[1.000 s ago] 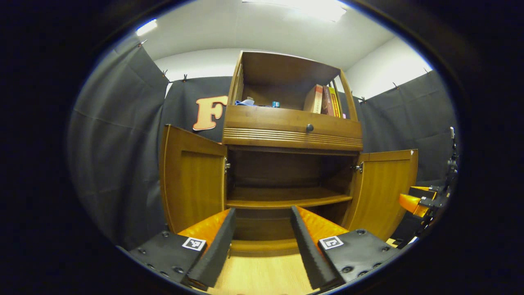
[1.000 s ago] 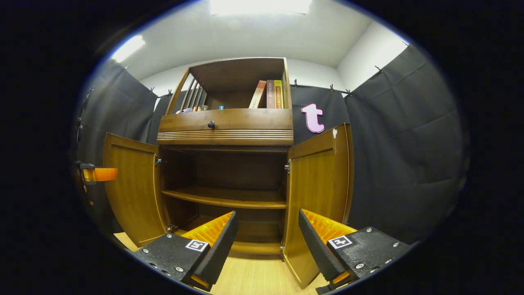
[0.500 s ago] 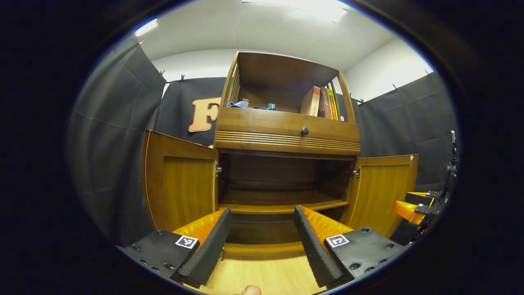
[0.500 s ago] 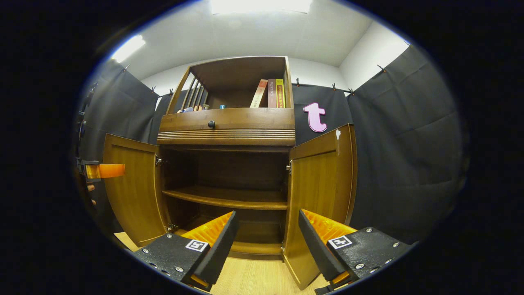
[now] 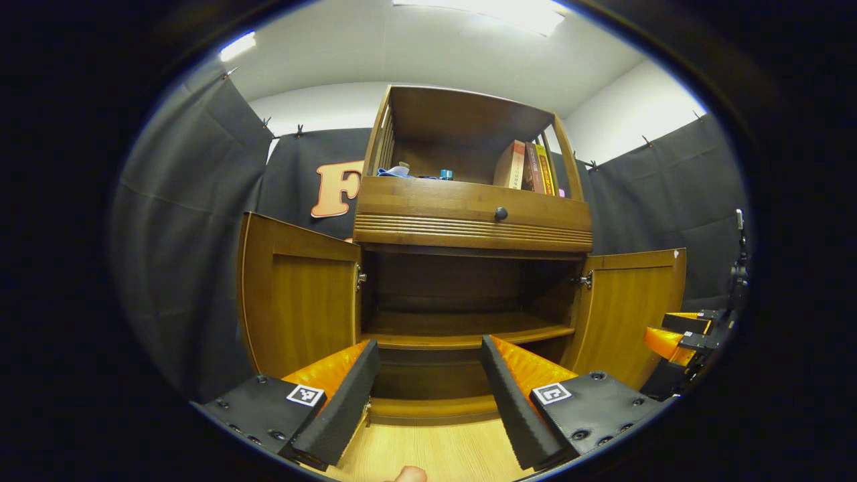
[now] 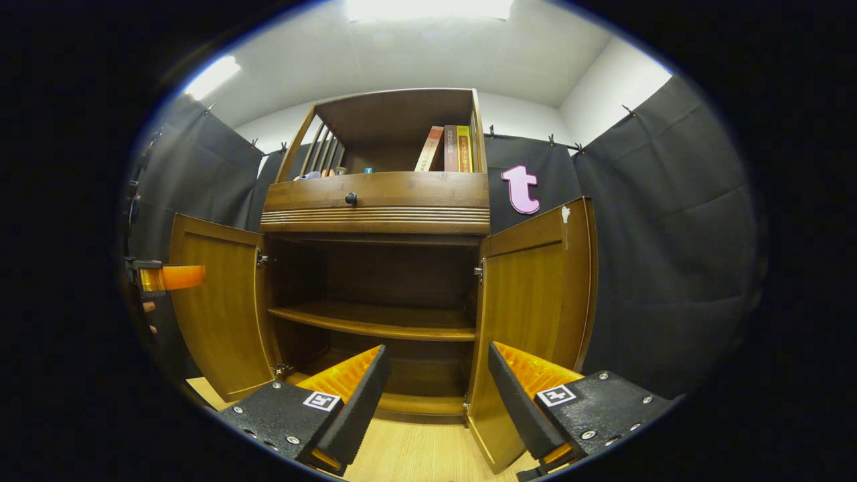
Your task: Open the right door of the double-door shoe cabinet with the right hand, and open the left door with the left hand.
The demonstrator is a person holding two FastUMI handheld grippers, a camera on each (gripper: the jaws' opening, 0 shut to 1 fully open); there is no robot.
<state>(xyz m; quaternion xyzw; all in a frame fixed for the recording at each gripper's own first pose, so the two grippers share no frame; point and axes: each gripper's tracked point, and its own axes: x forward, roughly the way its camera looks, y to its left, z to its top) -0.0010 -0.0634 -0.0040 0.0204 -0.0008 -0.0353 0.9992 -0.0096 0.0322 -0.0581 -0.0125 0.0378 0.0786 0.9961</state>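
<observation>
The wooden shoe cabinet [image 5: 469,221] [image 6: 378,207] stands ahead with both lower doors swung wide. Its left door [image 5: 298,298] [image 6: 214,301] and right door [image 5: 629,311] [image 6: 535,308] hang open, baring a shelf [image 5: 462,329] [image 6: 375,323] with nothing on it. My left gripper [image 5: 425,391] is open, back from the cabinet, nothing between its fingers. My right gripper [image 6: 435,398] is open too, close to the right door's lower edge. In the left gripper view the right gripper [image 5: 676,338] appears at the far right; the left gripper [image 6: 164,278] shows at the left edge of the right gripper view.
A drawer with a dark knob [image 5: 501,213] [image 6: 350,198] sits above the doors. Books [image 5: 525,166] [image 6: 450,148] and small items [image 5: 402,171] stand in the top compartment. Light wood floor [image 5: 435,452] lies in front. Black cloth walls close in on both sides.
Both views have shifted slightly. The left gripper view drifted so the left door looks wider and farther left; in the right gripper view the right door sits a little higher and larger.
</observation>
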